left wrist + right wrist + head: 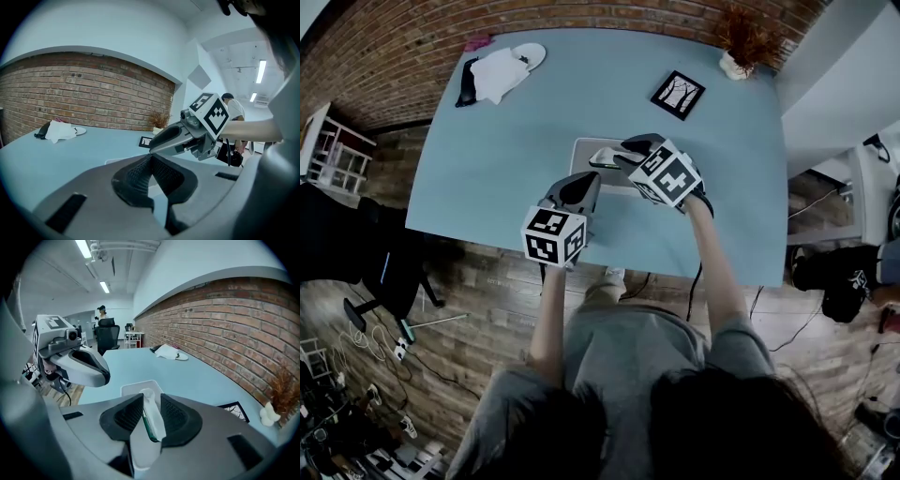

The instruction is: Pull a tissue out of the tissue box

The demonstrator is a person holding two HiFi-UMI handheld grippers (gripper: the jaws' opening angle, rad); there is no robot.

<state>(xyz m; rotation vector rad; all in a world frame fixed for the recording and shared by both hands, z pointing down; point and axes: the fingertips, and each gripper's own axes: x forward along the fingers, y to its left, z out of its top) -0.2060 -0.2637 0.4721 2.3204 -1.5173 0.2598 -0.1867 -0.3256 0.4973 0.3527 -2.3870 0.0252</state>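
Pinching a white tissue between its two dark pads, the right tool is clenched over the tissue box. A thin dark green strip runs down one edge of the tissue where the pads hold it. From the head view the tissue shows as a small pale strip at the tip of the right tool, above the flat pale tissue box. The box lies on the blue surface, nearer the person's edge than the far one. Whether the tissue is still joined to the box cannot be made out.

The left tool has its tips pressed together with nothing between them. In the head view the left tool sits at the near left corner of the box, just beside the right tool; whether it touches the box is unclear.

Toward the far side of the surface lie a framed picture, a dried plant in a white pot and a white cloth, all well apart from the box. A brick wall runs behind.
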